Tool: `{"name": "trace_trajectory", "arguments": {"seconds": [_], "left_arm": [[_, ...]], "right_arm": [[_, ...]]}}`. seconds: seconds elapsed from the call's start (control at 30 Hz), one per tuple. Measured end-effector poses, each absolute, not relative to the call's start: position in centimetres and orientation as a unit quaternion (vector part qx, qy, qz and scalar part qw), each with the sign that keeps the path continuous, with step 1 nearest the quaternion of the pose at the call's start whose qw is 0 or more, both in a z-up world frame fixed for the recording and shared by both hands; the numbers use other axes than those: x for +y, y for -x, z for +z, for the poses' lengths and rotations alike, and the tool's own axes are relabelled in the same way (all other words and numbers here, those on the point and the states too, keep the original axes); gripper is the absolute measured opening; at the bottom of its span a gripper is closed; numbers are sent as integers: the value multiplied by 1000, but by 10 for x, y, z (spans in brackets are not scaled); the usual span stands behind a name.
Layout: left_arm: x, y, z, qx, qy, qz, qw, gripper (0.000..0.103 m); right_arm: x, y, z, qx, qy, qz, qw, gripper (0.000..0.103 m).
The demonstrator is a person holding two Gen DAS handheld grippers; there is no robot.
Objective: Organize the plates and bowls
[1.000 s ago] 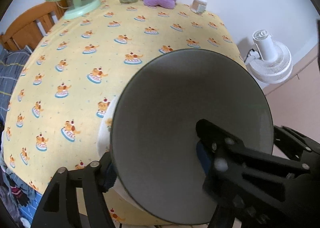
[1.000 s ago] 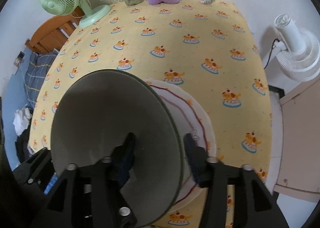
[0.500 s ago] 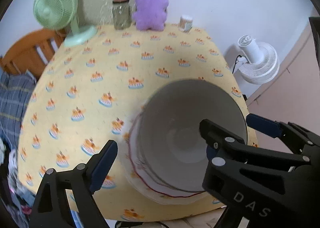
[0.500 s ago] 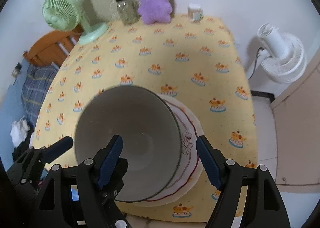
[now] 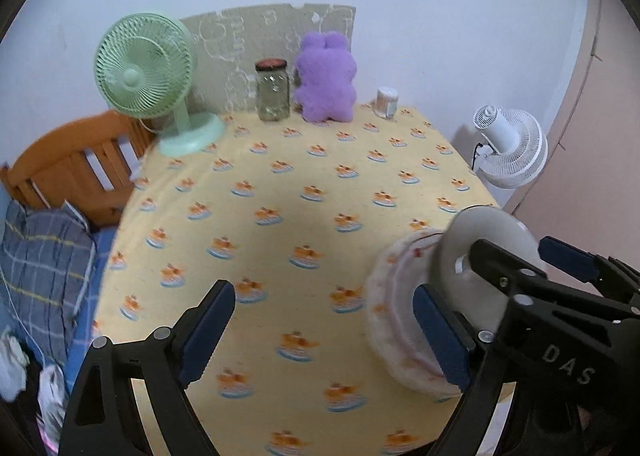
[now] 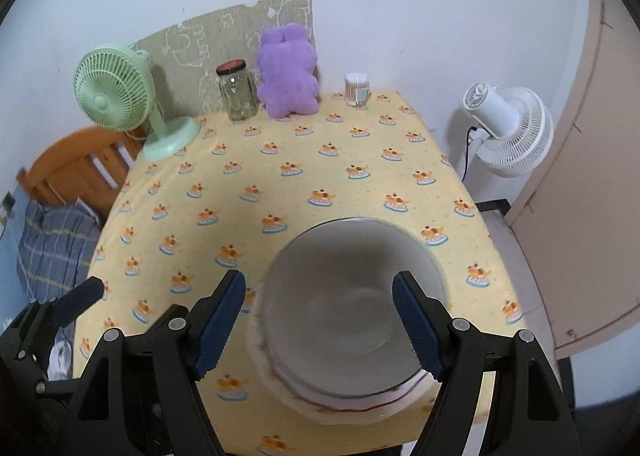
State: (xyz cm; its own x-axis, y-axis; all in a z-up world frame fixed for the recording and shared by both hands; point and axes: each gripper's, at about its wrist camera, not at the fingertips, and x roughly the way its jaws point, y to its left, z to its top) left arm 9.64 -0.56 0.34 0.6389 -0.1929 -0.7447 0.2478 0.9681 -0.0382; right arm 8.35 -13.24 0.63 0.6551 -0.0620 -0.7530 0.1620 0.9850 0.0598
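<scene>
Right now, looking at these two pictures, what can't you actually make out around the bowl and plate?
- Plate pattern: right wrist view, mostly covered by the grey bowl; the showing rim is blurred.
- Bowl's near side: left wrist view, hidden behind the left gripper finger.
- Plate's near edge and the table front: right wrist view, behind the right gripper.
- Small pot label: too small.

Both grippers let go of the bowl [image 6: 356, 308], now resting on the plate [image 6: 344, 412]
</scene>
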Motion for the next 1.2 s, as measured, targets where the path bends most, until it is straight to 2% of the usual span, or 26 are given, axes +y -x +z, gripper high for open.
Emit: {"name": "trace_trajectory", "arguments": {"seconds": [0.17, 0.4, 0.77, 1.2], "left_arm": [[24, -85, -2, 382, -54, -115, 915, 92], [54, -60, -19, 359, -29, -88, 929, 92], [69, -10, -32, 337, -11, -52, 940, 94], [76, 24, -36, 328, 1, -50, 943, 99]], "right_arm": [[-105, -68, -3, 388, -63, -61, 918, 78], [-80, -47, -18, 356, -47, -44, 932, 79], [-76, -3, -32, 336, -44, -44, 940, 84], [-72, 33, -35, 315, -38, -43, 947, 85]]}}
